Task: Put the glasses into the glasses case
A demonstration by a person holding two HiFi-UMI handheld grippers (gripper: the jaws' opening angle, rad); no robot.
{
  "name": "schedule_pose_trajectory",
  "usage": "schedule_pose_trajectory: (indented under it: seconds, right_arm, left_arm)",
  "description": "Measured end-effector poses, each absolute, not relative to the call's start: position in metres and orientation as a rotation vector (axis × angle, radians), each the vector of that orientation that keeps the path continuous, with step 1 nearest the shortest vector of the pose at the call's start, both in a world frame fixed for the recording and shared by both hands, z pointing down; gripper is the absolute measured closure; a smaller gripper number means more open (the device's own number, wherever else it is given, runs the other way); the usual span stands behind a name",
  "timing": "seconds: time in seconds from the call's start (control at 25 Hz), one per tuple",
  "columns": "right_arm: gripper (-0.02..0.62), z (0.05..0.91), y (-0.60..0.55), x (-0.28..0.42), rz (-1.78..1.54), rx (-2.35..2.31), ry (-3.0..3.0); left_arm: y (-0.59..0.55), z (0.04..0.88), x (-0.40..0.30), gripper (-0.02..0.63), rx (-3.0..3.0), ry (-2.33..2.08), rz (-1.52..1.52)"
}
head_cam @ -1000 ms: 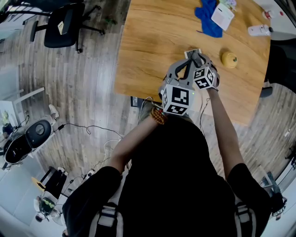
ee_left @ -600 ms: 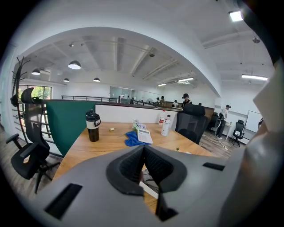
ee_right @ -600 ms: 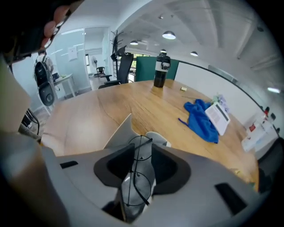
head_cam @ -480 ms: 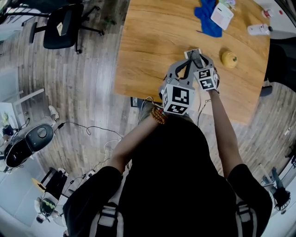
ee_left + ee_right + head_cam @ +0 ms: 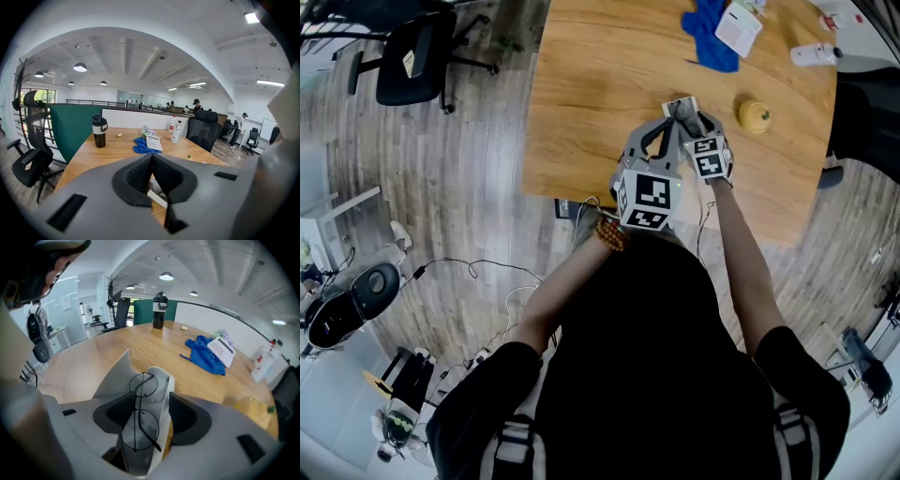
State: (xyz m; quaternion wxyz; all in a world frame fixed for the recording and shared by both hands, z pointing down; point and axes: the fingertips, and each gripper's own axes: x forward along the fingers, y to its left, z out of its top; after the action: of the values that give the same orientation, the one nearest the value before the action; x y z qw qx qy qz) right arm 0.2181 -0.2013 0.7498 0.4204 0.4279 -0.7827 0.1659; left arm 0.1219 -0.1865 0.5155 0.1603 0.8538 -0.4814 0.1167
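jaws of right gripper (image 5: 147, 417) just opened wider, glasses case (image 5: 158, 380) between them

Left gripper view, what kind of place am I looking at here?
Probably an open-plan office. There are swivel chairs around a long wooden table, rows of ceiling lights, and people standing among more desks at the back.

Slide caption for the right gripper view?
Round glasses lie in the open case between the fingers of the right gripper, which have just been opening.
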Motion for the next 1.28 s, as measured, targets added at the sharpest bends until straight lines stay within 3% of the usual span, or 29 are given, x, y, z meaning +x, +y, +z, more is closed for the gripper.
schedule_pose_trajectory:
  seconds: [0.36,0.52,0.56,0.6,0.64,0.72,0.84,1.28]
  right_arm:
    - [0.367,0.75,-0.201,0.232,0.569,1.225,-1.962]
    - [0.428,0.741,-0.193,0.226,0.482,1.228,-1.93]
    - [0.465,0.741,-0.19,0.226,0.469,1.233,-1.919]
    - [0.542,0.74,-0.187,0.226,0.463,1.235,-1.914]
    - [0.561,0.739,-0.185,0.224,0.463,1.233,-1.918]
    - [0.527,0.738,-0.18,0.22,0.46,1.212,-1.933]
    - [0.398,0.734,-0.178,0.218,0.432,1.189,-1.947]
    - [0.358,0.748,-0.173,0.229,0.526,1.183,-1.9]
  left_arm:
    - [-0.188,0.517,0.121,0.586,2.426,-1.388,0.332]
    - [-0.188,0.518,0.124,0.586,2.431,-1.382,0.336]
    - [-0.188,0.518,0.126,0.587,2.433,-1.379,0.339]
    - [-0.188,0.519,0.127,0.586,2.435,-1.376,0.341]
    - [-0.188,0.519,0.129,0.588,2.436,-1.373,0.342]
    - [-0.188,0.52,0.132,0.586,2.44,-1.367,0.343]
    - [-0.187,0.519,0.136,0.586,2.446,-1.356,0.344]
    - [-0.184,0.519,0.141,0.588,2.463,-1.339,0.35]
